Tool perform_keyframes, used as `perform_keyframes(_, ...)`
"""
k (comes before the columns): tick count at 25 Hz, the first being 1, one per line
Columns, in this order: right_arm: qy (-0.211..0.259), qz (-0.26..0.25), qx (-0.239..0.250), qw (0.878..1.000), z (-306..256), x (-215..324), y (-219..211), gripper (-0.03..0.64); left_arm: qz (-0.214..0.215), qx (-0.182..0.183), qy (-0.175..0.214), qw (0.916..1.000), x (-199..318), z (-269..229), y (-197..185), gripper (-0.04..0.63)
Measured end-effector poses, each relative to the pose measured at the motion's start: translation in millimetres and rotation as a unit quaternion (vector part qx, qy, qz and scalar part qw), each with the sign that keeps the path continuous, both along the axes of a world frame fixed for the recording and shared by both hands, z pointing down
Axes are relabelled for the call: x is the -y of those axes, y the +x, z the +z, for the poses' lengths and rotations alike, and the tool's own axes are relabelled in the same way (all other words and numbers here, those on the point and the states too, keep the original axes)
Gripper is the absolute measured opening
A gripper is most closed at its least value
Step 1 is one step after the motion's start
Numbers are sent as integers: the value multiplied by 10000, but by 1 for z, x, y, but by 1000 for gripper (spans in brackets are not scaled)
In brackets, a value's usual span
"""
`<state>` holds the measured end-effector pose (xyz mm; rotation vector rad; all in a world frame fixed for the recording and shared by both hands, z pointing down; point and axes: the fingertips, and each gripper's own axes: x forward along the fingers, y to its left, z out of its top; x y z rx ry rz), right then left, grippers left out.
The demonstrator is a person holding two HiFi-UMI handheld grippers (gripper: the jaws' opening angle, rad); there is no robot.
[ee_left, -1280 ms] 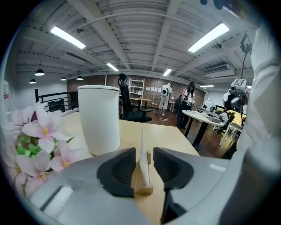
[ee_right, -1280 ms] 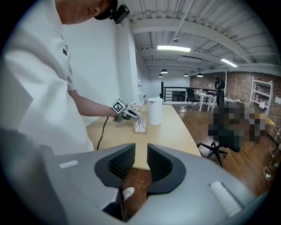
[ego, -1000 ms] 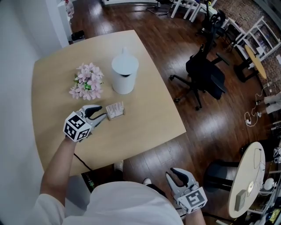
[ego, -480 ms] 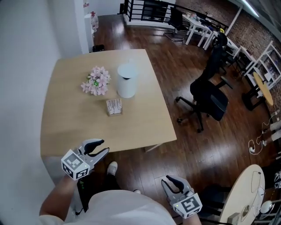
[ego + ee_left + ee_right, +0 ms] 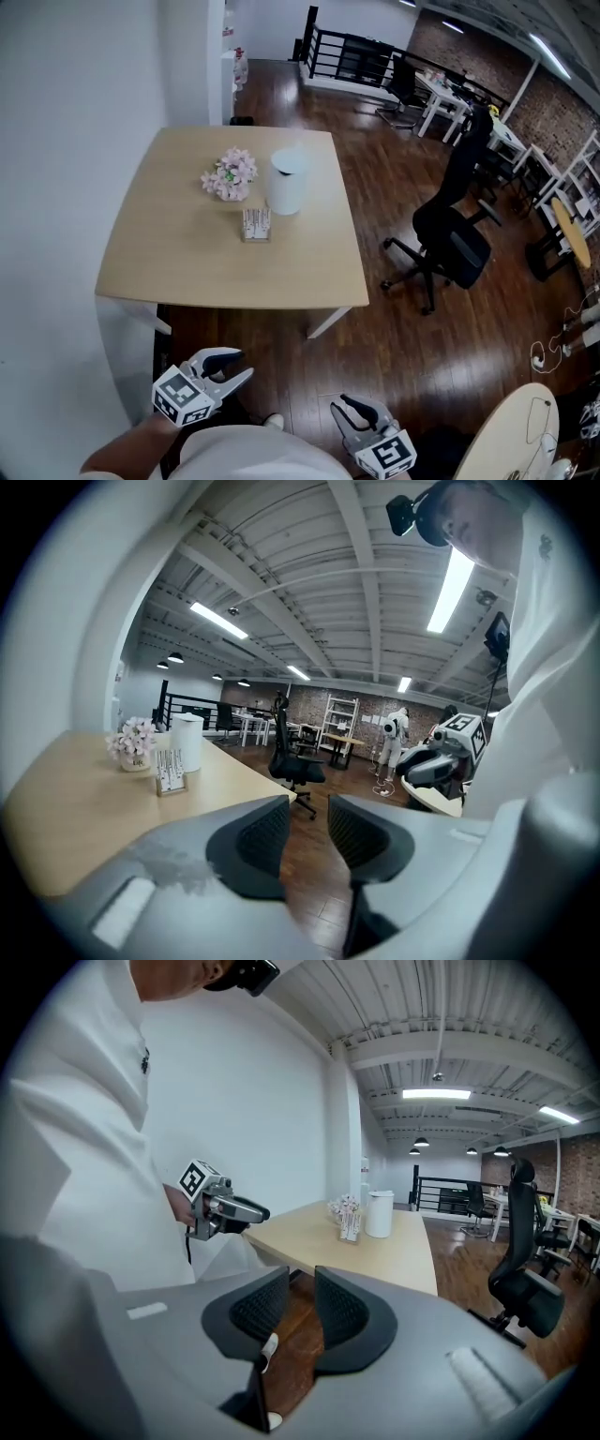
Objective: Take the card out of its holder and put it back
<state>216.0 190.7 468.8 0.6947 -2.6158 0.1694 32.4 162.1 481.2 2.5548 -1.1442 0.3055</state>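
Standing upright in its holder [image 5: 255,238] on the counter [image 5: 187,262] near the flowers [image 5: 231,174], the card [image 5: 255,221] looks light, thin, bendable; pinch its top edge. Well away, the empty left tongs [image 5: 242,364] are closing; the right tongs [image 5: 343,405] stand apart, empty.

Counting one wooden table [image 5: 234,272]. Finding three things standing on it: one white lidded container [image 5: 288,183], one bunch of pink flowers [image 5: 231,174] and one card holder [image 5: 255,225]. Leaving the cards in the holder uncounted, being too small to tell apart, and likewise the single blooms. Counting one black office chair [image 5: 452,234] on the wood floor near the table, and one more black chair [image 5: 403,82] farther back. Adding one black railing [image 5: 356,61] at the far end and one round pale table [image 5: 525,431] at the lower right edge.
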Motion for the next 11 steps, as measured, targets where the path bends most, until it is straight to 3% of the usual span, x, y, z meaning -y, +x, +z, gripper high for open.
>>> perform_keyframes(5, 52, 12, 61, 10000, -2, -19, 8, 91, -10, 85, 231, 9997, -11, -17, 17, 138)
perform_keyframes(11, 124, 41, 234, 9996, -12, -37, 0, 89, 318, 114, 375, 9987, -25, -35, 36, 138)
